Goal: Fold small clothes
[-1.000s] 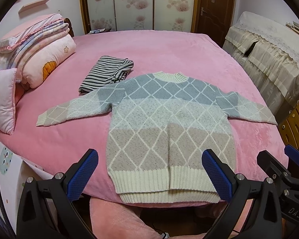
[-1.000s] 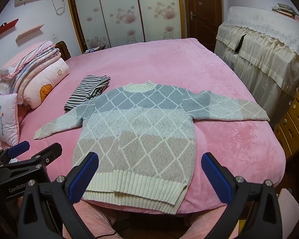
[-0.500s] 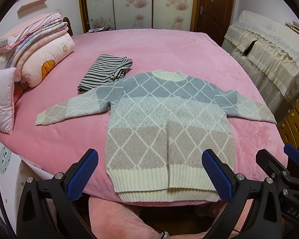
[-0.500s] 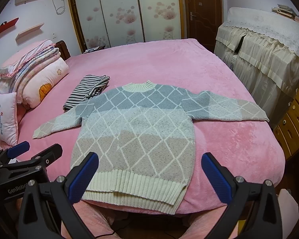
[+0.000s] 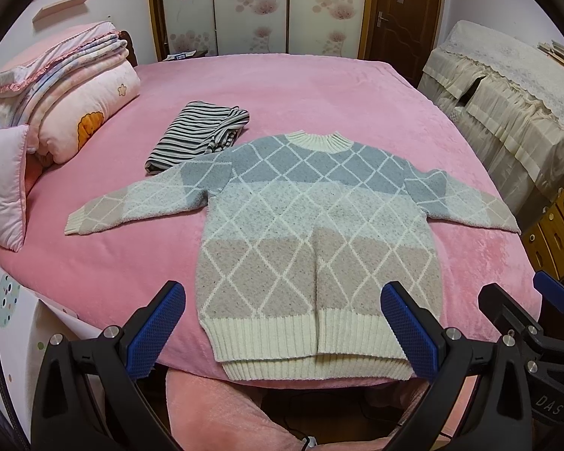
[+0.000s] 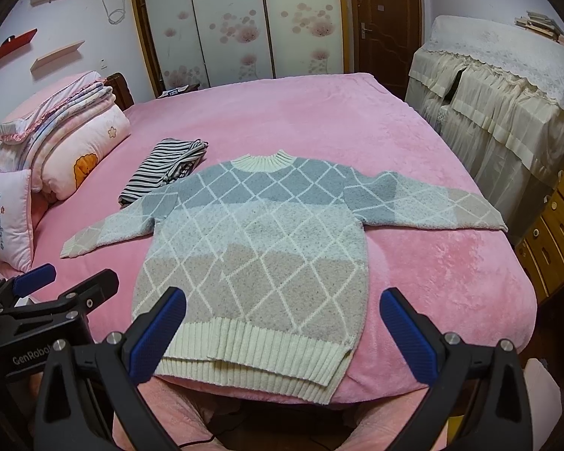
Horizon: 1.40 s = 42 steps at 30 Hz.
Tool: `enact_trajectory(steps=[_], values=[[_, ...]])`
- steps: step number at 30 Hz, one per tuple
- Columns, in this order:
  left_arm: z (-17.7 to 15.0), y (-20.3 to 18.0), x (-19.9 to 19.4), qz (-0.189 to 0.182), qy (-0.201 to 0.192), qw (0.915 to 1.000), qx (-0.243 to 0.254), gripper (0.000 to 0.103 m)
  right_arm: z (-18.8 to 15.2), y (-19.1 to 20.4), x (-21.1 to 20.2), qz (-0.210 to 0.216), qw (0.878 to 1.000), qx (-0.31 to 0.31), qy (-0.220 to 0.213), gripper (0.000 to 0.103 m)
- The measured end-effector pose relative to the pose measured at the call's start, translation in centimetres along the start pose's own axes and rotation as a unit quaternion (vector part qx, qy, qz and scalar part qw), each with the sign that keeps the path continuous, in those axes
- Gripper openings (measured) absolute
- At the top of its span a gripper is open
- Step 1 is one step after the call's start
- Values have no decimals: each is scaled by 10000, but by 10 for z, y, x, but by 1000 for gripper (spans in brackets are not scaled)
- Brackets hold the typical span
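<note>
Both grippers hover side by side at the near edge of a pink bed [image 5: 319, 86], the left gripper [image 5: 282, 332] and the right gripper [image 6: 282, 332] each with blue-padded fingers spread wide apart and holding nothing. A diamond-patterned knit sweater [image 5: 316, 233] lies flat just beyond the fingertips, sleeves spread, its cream ribbed hem overhanging the bed edge between the left gripper's fingers. Beyond its left sleeve lies a folded striped garment [image 5: 197, 137], with open pink bedding all around.

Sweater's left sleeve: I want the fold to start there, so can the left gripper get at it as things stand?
Probably yes. The left gripper is open and empty, and the sleeve lies flat on the bed with nothing over it; the striped garment sits behind it.
</note>
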<state>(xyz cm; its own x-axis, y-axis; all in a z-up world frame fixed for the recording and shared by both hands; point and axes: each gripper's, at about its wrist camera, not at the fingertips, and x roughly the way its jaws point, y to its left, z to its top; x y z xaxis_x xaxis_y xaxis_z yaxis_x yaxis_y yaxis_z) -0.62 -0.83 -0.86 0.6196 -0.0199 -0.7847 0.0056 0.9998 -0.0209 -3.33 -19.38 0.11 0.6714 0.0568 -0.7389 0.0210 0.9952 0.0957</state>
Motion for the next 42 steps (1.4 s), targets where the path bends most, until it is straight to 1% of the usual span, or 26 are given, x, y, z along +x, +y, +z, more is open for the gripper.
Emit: enact_trajectory(steps=[8,14,42], values=[[1,0,0,-12,12,10000,-2,103,-1,0,1,-22,10000,-35,-12,103],[1,0,2,-35,63,10000,-10,103,2,0,-4,-60,9999,-73,-103,103],[1,4,7,26,108,9999,-83,103,3,-2,-2,-40,9999,-45,-118,103]])
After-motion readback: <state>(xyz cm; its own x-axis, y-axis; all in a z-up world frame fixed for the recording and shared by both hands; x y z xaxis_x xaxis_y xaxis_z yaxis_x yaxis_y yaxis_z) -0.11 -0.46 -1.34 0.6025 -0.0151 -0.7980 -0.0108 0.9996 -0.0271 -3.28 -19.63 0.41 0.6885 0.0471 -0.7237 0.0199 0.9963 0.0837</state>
